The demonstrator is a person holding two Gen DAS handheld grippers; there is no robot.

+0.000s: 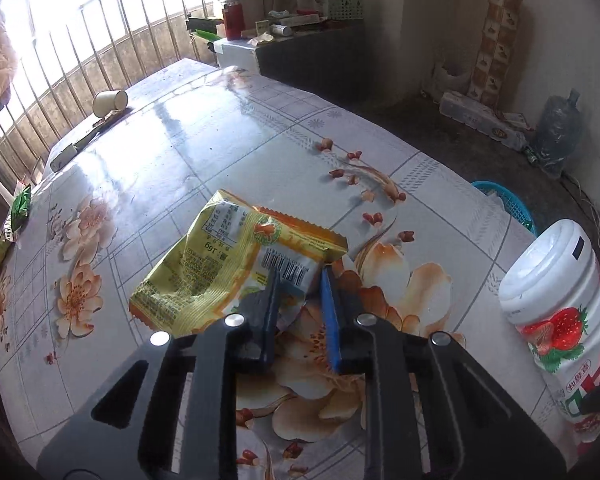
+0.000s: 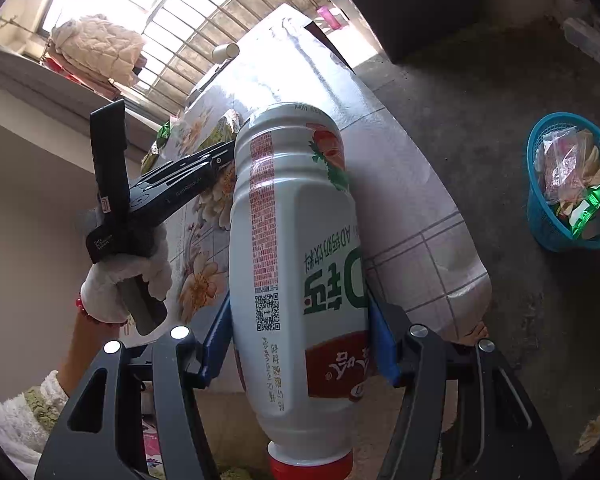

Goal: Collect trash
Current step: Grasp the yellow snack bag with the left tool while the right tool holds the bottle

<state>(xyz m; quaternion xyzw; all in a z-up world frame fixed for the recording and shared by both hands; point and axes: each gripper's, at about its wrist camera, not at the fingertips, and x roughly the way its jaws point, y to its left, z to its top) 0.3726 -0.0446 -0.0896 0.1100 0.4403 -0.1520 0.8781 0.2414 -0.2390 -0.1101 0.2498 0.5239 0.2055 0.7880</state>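
Two claws (image 1: 300, 276) (image 2: 300, 344) near table edge (image 1: 480, 216)

Table cover (image 1: 204, 128): glossy, smooth plastic sheet, floral print, showed window glare. On it, snack wrapper (image 1: 236, 264): crinkled shiny foil-like film. Beside the table, bottle (image 2: 300, 248): smooth white plastic, printed label. Basket (image 2: 540, 224): blue plastic mesh, on rough matt floor (image 2: 480, 100). Glove (image 2: 120, 280): fuzzy white cloth
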